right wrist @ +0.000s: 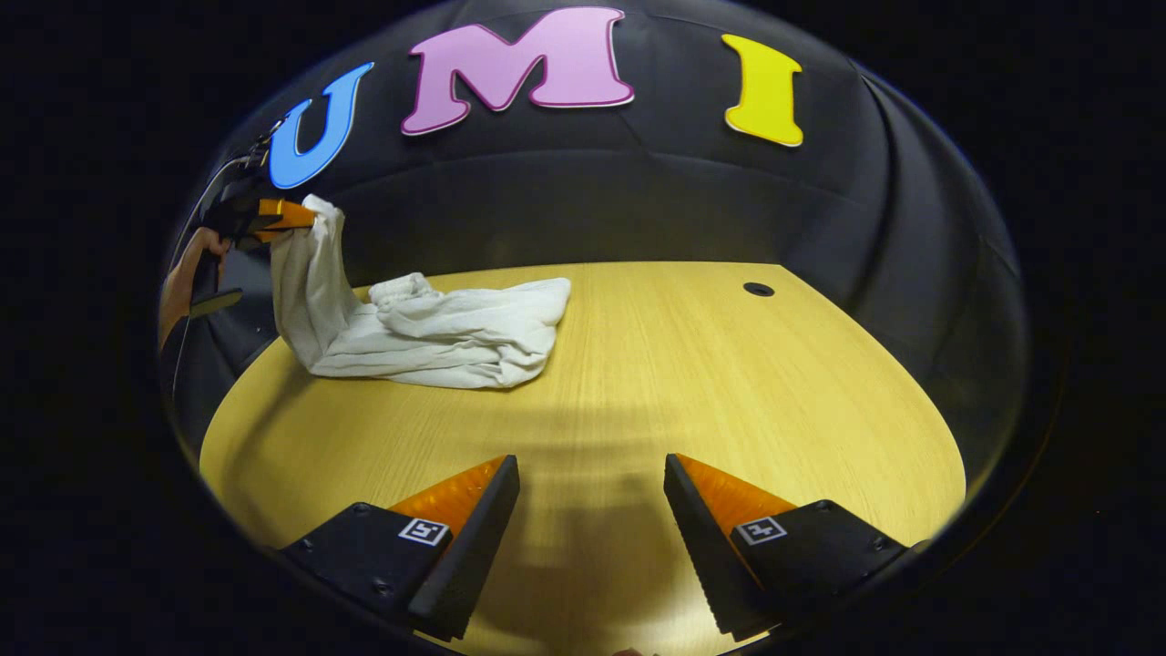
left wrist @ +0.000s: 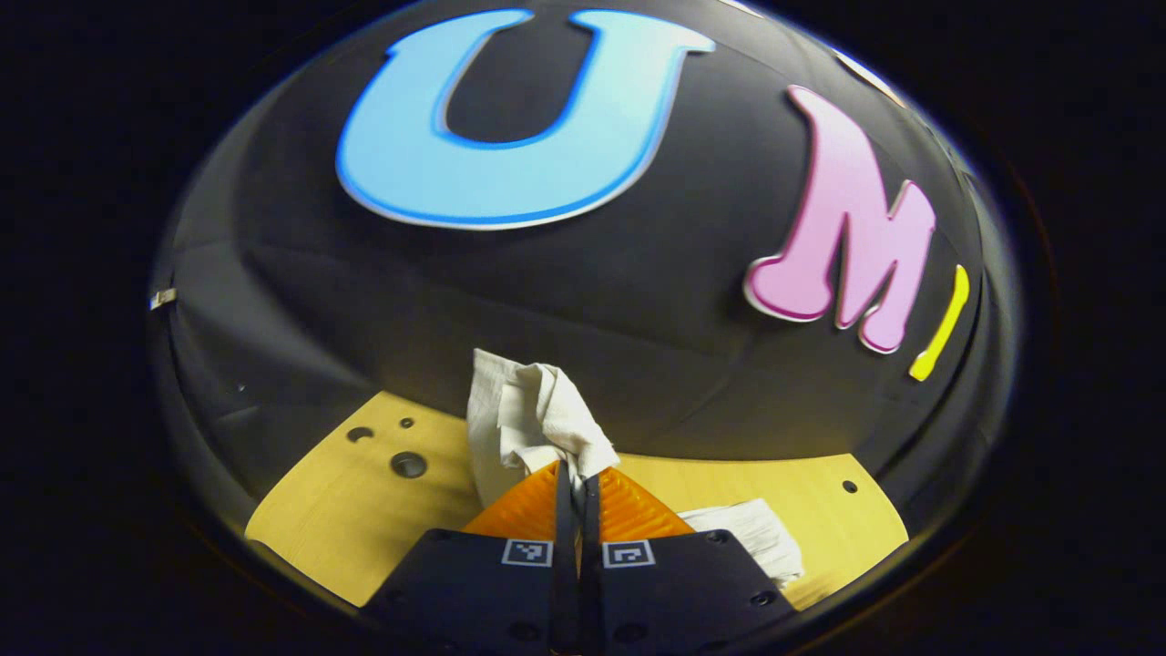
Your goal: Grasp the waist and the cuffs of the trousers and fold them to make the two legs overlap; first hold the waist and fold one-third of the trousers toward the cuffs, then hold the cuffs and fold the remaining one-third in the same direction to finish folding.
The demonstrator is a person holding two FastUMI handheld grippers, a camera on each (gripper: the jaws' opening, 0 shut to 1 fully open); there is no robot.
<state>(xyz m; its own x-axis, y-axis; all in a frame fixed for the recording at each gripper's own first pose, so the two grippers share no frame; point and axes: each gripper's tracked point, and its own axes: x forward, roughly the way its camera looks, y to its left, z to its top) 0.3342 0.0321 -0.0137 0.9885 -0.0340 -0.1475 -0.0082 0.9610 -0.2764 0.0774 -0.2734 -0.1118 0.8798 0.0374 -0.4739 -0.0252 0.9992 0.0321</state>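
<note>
The white trousers [right wrist: 437,337] lie crumpled at the far left of the wooden table [right wrist: 729,383], with one end pulled up off the surface. My left gripper [right wrist: 305,217] is shut on that raised end, held by a hand at the left edge. In the left gripper view the same cloth [left wrist: 537,419] bunches up right above my left gripper [left wrist: 574,478], and more of it [left wrist: 751,533] hangs to the lower right. My right gripper [right wrist: 592,474] stands open low over the near part of the table, well apart from the trousers, with nothing between its fingers.
A small round hole [right wrist: 758,290] sits at the table's far right. In the left gripper view several holes [left wrist: 408,465] mark the tabletop near its left edge. The booth's black cloth wall [right wrist: 638,200] rises close behind the table.
</note>
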